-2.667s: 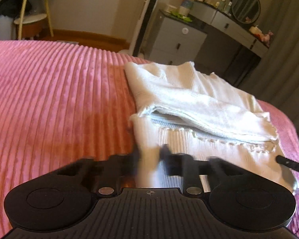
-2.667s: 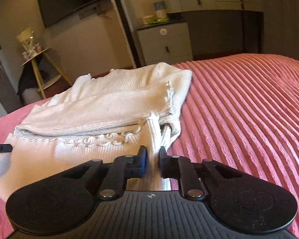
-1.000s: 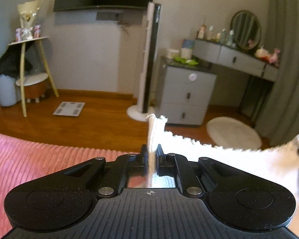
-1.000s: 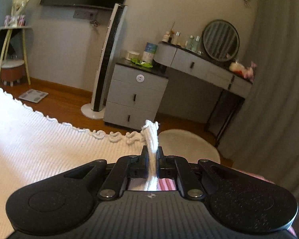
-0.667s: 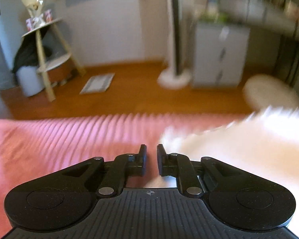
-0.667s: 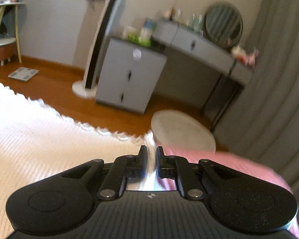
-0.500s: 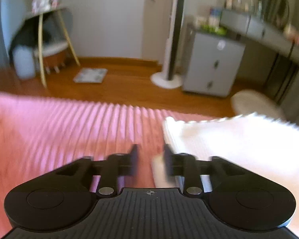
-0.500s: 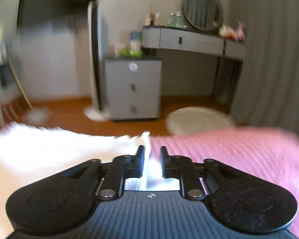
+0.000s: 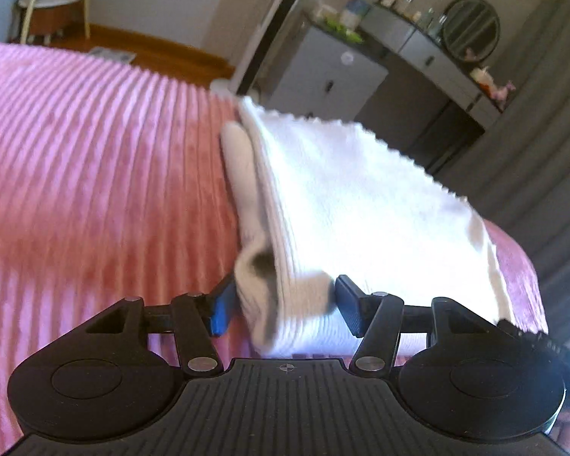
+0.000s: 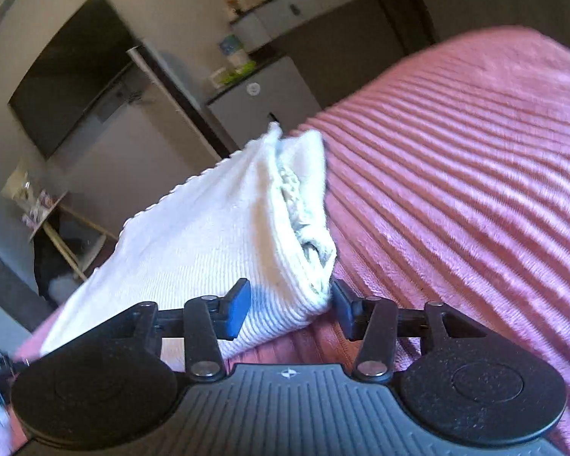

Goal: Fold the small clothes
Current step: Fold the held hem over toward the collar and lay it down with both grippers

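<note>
Folded white garment (image 9: pixel 361 205) lies on a pink bed (image 9: pixel 95 159) — left gripper (image 9: pixel 283 306) and right gripper (image 10: pixel 290 306) straddle its near corners, jaws opening, unclamped.

Through the right wrist camera my right claw (image 10: pixel 290 306) sits low over the pink ribbed bedspread (image 10: pixel 456 190), its jaws opening. The near corner of the folded white knit garment (image 10: pixel 216 235) lies between the fingers; the pads look clear of it. The stacked fold edges face right, and a scalloped hem runs along the far left side. Beyond the bed I see a grey drawer unit (image 10: pixel 262 106) and a dark wall screen (image 10: pixel 72 76), all tilted.
</note>
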Action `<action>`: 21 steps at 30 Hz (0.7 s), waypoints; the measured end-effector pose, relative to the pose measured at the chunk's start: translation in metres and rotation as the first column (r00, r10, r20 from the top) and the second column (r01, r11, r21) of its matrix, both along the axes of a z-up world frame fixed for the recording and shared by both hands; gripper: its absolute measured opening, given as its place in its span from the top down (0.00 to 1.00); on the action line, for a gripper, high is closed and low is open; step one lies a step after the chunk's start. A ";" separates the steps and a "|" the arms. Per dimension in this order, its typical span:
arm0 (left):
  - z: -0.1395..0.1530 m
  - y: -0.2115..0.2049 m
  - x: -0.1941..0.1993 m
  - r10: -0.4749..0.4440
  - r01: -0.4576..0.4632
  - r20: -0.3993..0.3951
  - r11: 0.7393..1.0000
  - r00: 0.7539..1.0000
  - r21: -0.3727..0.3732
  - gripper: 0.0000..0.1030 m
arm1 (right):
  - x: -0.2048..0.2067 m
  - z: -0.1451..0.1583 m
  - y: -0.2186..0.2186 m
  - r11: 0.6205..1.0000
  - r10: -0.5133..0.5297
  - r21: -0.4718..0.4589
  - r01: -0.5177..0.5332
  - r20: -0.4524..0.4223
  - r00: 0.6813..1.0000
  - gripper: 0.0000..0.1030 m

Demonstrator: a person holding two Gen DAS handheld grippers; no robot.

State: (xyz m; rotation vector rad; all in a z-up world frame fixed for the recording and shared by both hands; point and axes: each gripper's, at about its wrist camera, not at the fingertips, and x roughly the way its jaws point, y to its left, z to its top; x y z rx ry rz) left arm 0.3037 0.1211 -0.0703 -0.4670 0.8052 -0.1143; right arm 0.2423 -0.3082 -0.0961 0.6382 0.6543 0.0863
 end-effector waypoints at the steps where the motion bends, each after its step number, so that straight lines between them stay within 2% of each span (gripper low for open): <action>1: -0.003 -0.002 0.003 0.005 -0.005 -0.012 1.000 1.000 0.012 0.41 | 0.003 -0.001 -0.002 1.000 -0.012 0.020 0.013 -0.014 1.000 0.70; 3: -0.004 -0.002 0.008 0.026 -0.025 -0.027 1.000 0.999 0.003 0.42 | 0.010 -0.002 -0.001 0.998 -0.022 0.052 0.023 -0.024 0.999 0.81; 6: -0.006 0.000 0.015 0.071 -0.072 -0.049 0.997 0.996 -0.028 0.48 | 0.011 -0.004 0.002 0.998 -0.025 0.051 0.026 -0.026 0.999 0.81; 7: -0.006 0.001 0.016 0.079 -0.081 -0.059 0.997 0.995 -0.021 0.56 | 0.010 -0.004 0.003 0.999 -0.025 0.036 0.025 -0.028 0.999 0.81; 10: -0.001 0.002 0.017 0.065 -0.065 -0.064 0.998 0.996 0.016 0.72 | 0.009 0.001 0.002 0.999 -0.036 0.019 0.037 -0.037 0.999 0.77; 11: 0.002 0.004 0.015 0.062 -0.061 -0.062 0.998 0.996 0.020 0.73 | 0.008 0.001 0.000 0.999 -0.037 0.024 0.038 -0.039 0.999 0.74; 15: 0.008 0.009 0.009 0.072 -0.071 -0.050 0.997 0.996 0.025 0.74 | 0.009 -0.002 -0.009 0.998 -0.022 0.064 0.025 -0.043 0.999 0.70; 18: 0.002 0.007 0.012 0.078 -0.077 -0.067 0.997 0.995 0.019 0.73 | 0.014 -0.007 -0.011 0.993 -0.014 0.120 0.020 -0.047 0.999 0.66; 19: -0.001 0.006 0.013 0.082 -0.081 -0.074 0.997 0.994 0.015 0.68 | 0.017 -0.008 -0.010 0.991 -0.008 0.134 0.014 -0.046 0.999 0.65; 21: -0.004 0.004 0.015 0.088 -0.088 -0.078 0.996 0.993 -0.006 0.64 | 0.022 -0.007 -0.008 0.990 0.005 0.143 0.002 -0.044 0.999 0.63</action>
